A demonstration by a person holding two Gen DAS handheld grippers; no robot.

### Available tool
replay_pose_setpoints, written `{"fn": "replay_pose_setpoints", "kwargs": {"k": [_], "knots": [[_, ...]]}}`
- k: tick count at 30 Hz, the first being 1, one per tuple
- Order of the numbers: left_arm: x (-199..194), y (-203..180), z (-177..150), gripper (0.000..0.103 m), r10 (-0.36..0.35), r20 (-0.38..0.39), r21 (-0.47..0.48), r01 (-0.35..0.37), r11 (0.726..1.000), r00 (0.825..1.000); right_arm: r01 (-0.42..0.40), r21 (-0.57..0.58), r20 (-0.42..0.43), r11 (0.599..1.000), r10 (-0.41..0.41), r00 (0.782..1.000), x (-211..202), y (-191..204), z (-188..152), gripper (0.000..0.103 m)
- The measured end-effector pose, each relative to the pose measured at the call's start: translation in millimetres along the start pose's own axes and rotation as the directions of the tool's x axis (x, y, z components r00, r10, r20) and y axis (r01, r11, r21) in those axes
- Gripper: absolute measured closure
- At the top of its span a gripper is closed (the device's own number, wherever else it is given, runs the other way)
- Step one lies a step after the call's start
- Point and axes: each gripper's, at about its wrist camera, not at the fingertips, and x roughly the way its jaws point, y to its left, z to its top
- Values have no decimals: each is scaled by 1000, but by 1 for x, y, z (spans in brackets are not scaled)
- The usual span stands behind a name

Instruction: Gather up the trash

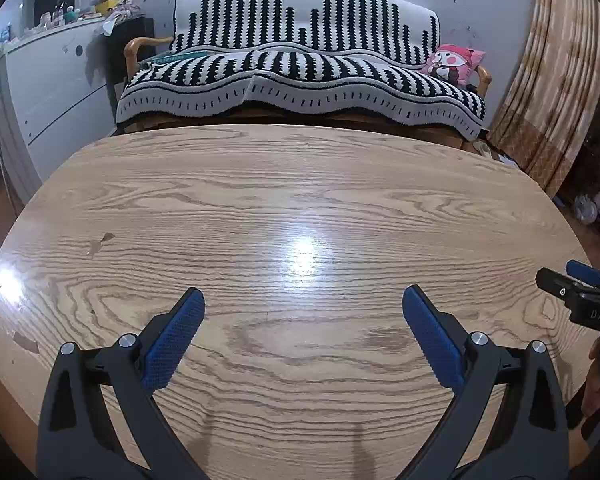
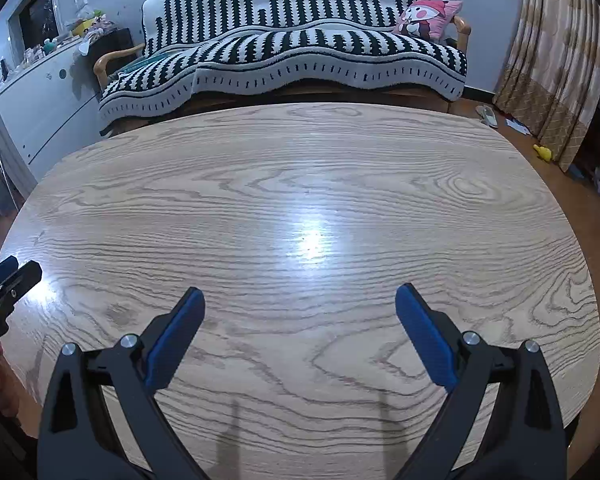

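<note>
Dresser [image 1: 60, 80] clutter perhaps toys, indistinct

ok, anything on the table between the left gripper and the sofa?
Nothing: in the left wrist view, only bare wood of the table lies between the open left gripper and the sofa. No trash there.

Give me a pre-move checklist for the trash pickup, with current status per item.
1. Left gripper open, nothing held: ok.
2. Right gripper open, nothing held: ok.
3. Grippers apart, not touching: ok.
4. Trash located on the table: not ok, none shows in either view.
5. Bin or bag located: cannot tell, none in view.
6. Other candidates: small items on the floor by the curtain; whether trash, cannot tell.
</note>
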Motion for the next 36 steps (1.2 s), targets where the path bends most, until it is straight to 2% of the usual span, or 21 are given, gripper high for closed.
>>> {"fn": "replay_pose_setpoints", "kwargs": {"k": [36], "knots": [[-2,-7,-3,7,25,-9,21,-25,999,1000,5,-1,22,1000,-5,1000,-9,-1,-1,10]]}}
